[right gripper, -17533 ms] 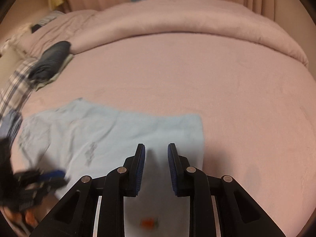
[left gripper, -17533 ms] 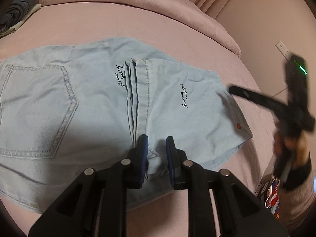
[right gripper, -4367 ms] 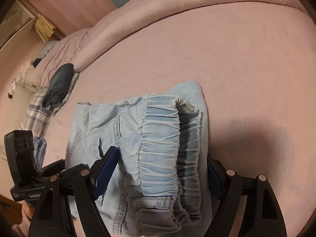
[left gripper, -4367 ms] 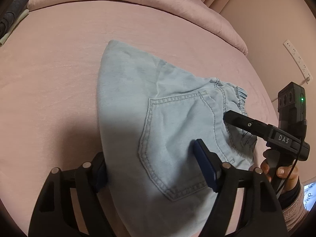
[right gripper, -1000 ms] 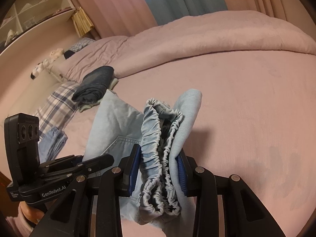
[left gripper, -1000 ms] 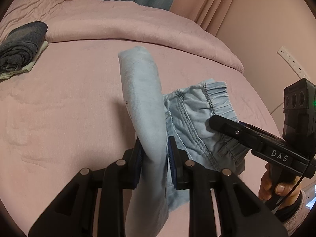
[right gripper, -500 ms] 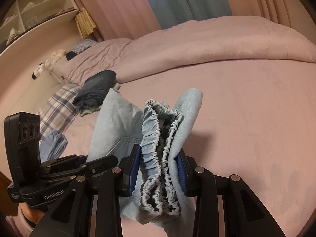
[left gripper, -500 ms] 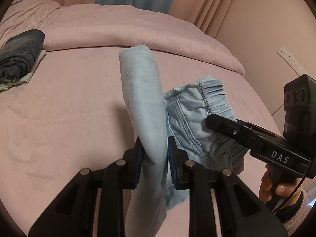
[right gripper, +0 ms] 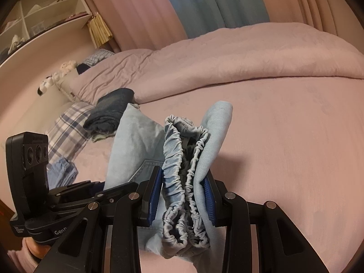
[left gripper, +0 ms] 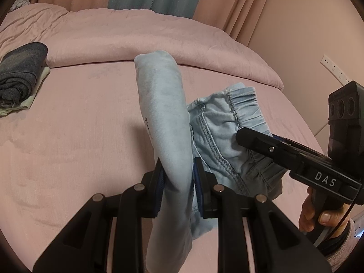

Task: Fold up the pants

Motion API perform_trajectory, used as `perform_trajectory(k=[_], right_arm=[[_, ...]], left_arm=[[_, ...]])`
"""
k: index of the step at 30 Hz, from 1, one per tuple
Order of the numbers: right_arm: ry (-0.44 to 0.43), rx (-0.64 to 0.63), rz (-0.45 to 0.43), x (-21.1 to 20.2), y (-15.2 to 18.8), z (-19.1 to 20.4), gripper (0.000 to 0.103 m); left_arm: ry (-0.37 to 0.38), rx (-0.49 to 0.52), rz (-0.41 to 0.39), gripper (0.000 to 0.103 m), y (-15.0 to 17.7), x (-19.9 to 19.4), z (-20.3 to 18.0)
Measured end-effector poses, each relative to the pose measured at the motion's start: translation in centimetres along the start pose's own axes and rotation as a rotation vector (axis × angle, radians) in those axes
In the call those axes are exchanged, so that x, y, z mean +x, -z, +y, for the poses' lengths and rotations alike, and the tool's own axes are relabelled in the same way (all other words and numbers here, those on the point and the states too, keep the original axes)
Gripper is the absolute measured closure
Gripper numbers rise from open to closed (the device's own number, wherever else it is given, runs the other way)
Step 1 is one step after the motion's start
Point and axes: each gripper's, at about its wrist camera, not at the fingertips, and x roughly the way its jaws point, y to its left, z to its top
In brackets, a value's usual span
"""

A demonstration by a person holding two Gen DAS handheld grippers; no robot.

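Observation:
The light blue denim pants (left gripper: 163, 118) are folded into a thick bundle and hang above the pink bed (left gripper: 68, 136). My left gripper (left gripper: 178, 188) is shut on the bundle's smooth folded edge. My right gripper (right gripper: 182, 195) is shut on the gathered elastic waistband (right gripper: 182, 159), several layers thick. In the left wrist view the right gripper (left gripper: 252, 136) reaches in from the right, with a hand (left gripper: 318, 218) on its handle. In the right wrist view the left gripper (right gripper: 109, 191) shows at lower left, its fingertips hidden behind the cloth.
A folded dark grey garment (left gripper: 20, 72) lies on a pale cloth at the bed's left. A rolled pink duvet (left gripper: 147, 38) runs along the far side. A plaid pillow (right gripper: 68, 127) and shelves (right gripper: 41, 16) stand at the left. A wall socket strip (left gripper: 334, 70) is at right.
Both grippers have risen a little with the pants still held. The bed looks lower and more of the curtains shows. The grips are the same.

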Motion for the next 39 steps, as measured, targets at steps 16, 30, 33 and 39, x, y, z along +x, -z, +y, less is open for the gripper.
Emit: perform_trajectory(k=[16,30,33,39], right_arm=[[0.000,0.006,-0.026,1.8,-2.5,-0.7,0.066],[0.009,0.014,-0.020,3.6,-3.7,-1.3,0.066],[0.010,0.013,-0.019,3.8,-4.0,-1.4,0.066],[0.009,0.026,-0.004,4.4,-3.8,-1.7,0.066]], left_arm=[[-0.004,0.033,-0.010,0.082,-3.4,2.3,0.5],[0.001,0.039,-0.005,0.082,-4.7,3.9,0.7],[0.000,0.037,-0.003,0.082,-4.6,4.0,0.7],[0.002,0.026,0.022,0.082,-4.4,4.5,0.9]])
